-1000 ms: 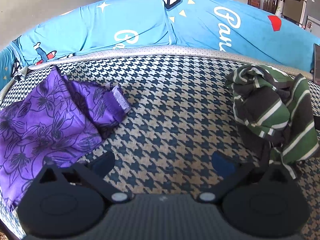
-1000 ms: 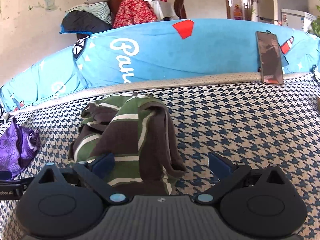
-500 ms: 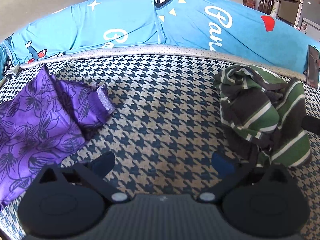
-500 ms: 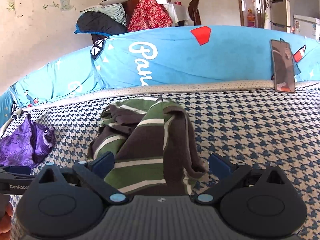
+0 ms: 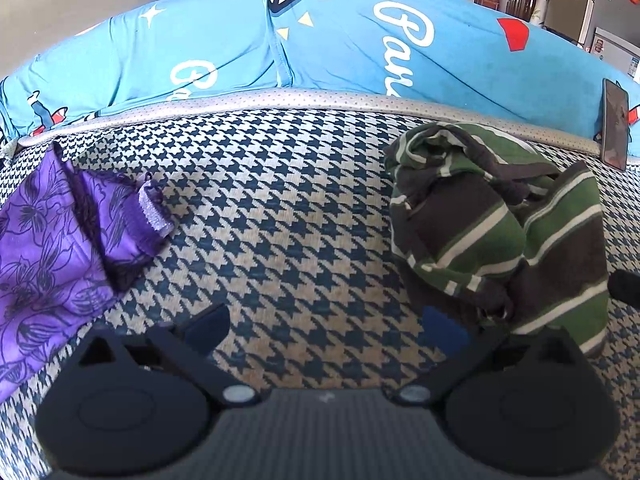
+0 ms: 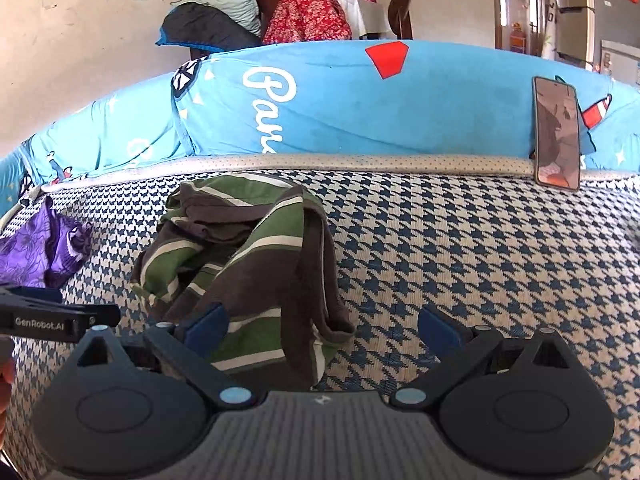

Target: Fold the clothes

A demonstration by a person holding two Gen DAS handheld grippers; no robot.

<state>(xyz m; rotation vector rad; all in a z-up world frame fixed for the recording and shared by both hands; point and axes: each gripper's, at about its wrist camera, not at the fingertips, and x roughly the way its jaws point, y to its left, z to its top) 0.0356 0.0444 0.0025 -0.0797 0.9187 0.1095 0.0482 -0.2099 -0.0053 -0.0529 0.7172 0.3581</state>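
In the left wrist view the left tongs (image 5: 326,328) gape wide and empty above the houndstooth mattress (image 5: 280,208), with the striped green-and-brown shirt (image 5: 496,232) heaped just to their right and a purple floral garment (image 5: 52,248) crumpled well to the shirt's left. In the right wrist view the right tongs (image 6: 322,326) are also spread and hold nothing, their left finger (image 6: 206,322) over the shirt's (image 6: 240,264) near edge; a phone (image 6: 557,132) leans on the blue bolster (image 6: 360,112) beyond the shirt. The shirt is bunched, so I judge each tong should pinch one single-layer hem corner, then pull apart to flatten it before folding.
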